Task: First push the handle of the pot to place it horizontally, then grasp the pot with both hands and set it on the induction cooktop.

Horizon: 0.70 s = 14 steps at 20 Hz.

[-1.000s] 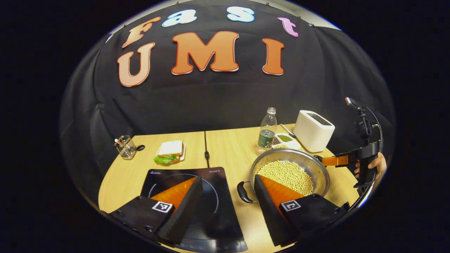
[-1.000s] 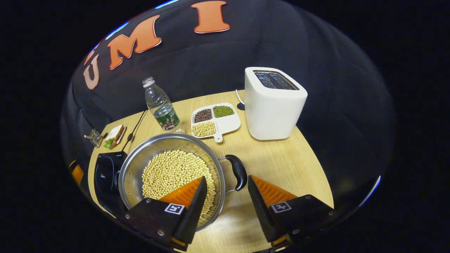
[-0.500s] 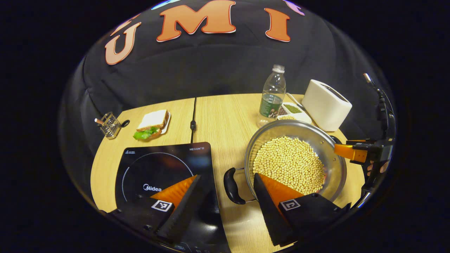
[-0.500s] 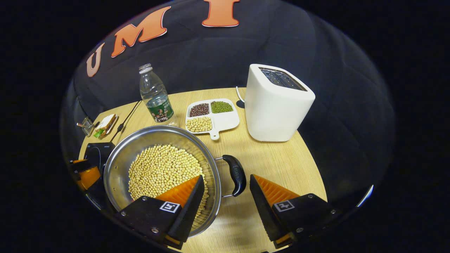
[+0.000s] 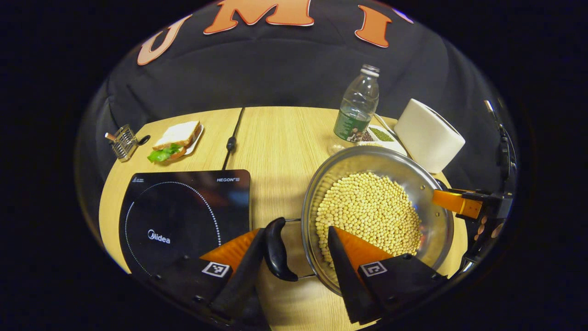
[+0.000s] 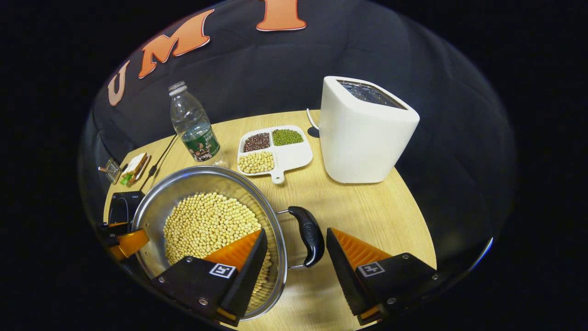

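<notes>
A: Position of the pot?

B: It sits on the wooden table, just right of the induction cooktop, not on it. It is a steel pot holding pale soybeans. In the left gripper view its left handle lies between the fingers of the left gripper.

A: Left gripper state?

B: Jaws spread wide. One finger is over the cooktop's near edge and looks to be right against the handle; the other is over the pot's rim and the beans. The gap on that side is clear, so nothing is clamped.

A: Right gripper?

B: In the right gripper view it also stands wide open, straddling the right handle. One finger is over the pot's inside and beans, the other over bare table. The handle is between them with a gap on both sides; no grip.

A: Is either gripper seen from the other camera?

B: Yes. The left gripper view shows the right gripper at the pot's far rim with a person's fingers behind it. The right gripper view shows one finger of the left gripper at the pot's far left side.

A: Other items?

B: A plastic bottle, a divided tray of beans and a white toaster stand behind the pot. A sandwich on a plate, a wire holder and a black cable are at the far left.
</notes>
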Tool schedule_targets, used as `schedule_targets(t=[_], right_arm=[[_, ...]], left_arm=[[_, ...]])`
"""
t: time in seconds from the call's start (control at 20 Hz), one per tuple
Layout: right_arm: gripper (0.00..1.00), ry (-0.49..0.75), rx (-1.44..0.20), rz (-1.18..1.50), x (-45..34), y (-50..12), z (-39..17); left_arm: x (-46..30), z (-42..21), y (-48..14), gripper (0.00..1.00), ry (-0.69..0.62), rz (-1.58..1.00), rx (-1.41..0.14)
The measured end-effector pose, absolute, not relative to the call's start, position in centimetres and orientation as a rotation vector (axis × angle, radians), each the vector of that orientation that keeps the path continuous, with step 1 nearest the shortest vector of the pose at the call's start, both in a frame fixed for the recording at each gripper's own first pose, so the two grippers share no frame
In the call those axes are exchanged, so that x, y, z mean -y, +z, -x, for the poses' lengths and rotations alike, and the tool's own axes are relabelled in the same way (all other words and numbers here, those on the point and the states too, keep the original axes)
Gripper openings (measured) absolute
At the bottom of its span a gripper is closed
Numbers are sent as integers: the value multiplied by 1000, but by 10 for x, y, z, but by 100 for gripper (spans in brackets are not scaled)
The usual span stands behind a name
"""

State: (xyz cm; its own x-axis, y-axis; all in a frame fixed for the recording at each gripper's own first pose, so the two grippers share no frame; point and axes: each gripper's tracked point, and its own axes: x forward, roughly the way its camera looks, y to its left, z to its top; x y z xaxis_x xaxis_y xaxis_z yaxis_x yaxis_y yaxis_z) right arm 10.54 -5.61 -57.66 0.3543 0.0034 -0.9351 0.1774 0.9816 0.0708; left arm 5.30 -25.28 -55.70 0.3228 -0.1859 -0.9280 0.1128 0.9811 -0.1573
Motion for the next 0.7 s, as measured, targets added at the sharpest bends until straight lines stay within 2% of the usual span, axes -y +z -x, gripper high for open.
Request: schedule_targets(t=[0.2,0.25,0.3,0.35,0.45,0.5,0.6,0.65,0.7], right_arm=[[81,-117,-1200,-155,60,-584,-108],[81,-115,-1203,-160,60,-585,-109],[81,-113,-1207,-163,59,-587,-108],[81,-110,-1212,-162,59,-588,-108],[81,-110,-1215,-162,59,-590,-107],[82,-109,-1214,-161,60,-589,-105],[81,-105,-1216,-166,59,-590,-105],[77,-102,-1217,-168,59,-590,-105],[82,-98,-1214,-171,60,-590,-105]], left_arm=[[232,-62,-552,84,-139,70,-1190],[231,-61,-552,85,-135,88,-1203],[232,-61,-552,95,-133,96,-1208],[228,-62,-553,93,-136,82,-1208],[225,-63,-550,96,-132,60,-1202],[227,-66,-550,92,-129,67,-1185],[224,-62,-550,100,-129,104,-1210],[223,-67,-546,98,-116,143,-1196],[220,-72,-545,100,-115,160,-1175]])
